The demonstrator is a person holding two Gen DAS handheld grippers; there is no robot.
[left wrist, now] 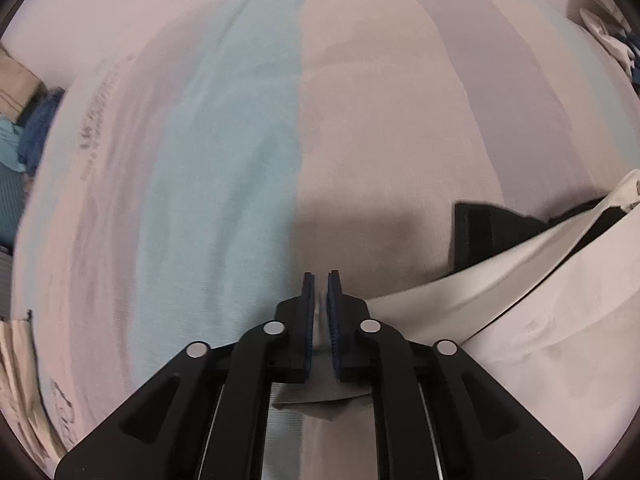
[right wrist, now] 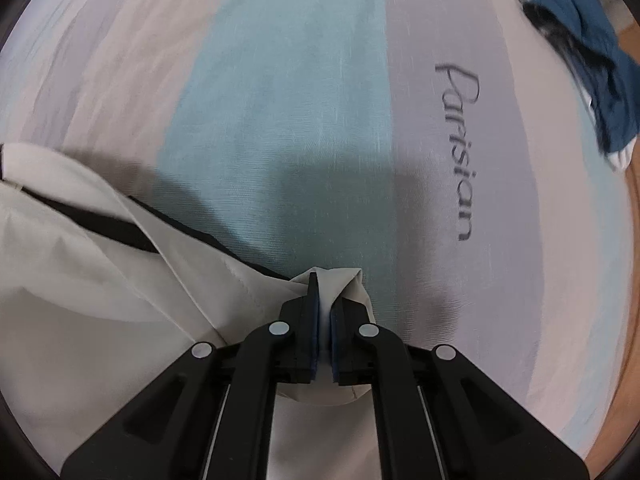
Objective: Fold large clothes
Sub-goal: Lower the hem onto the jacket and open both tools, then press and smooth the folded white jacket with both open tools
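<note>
— Right wrist view: right gripper (right wrist: 323, 294) clamps the cream garment (right wrist: 80, 300) over the striped bedsheet (right wrist: 280, 100).
— Left gripper (left wrist: 321, 294) pinches its edge too. I'd keep both level and the cloth taut.

A bed sheet (right wrist: 280, 128) in broad stripes of pale blue, beige and grey-lilac fills the ground ahead of both claws. Right of the right claw, the word "Parisian" (right wrist: 460, 152) is printed in dark script along the grey stripe. Further right, a strip of wooden floor (right wrist: 600, 280) shows past the sheet's edge. Soft light throws blurred shadows just ahead of each claw.
</note>
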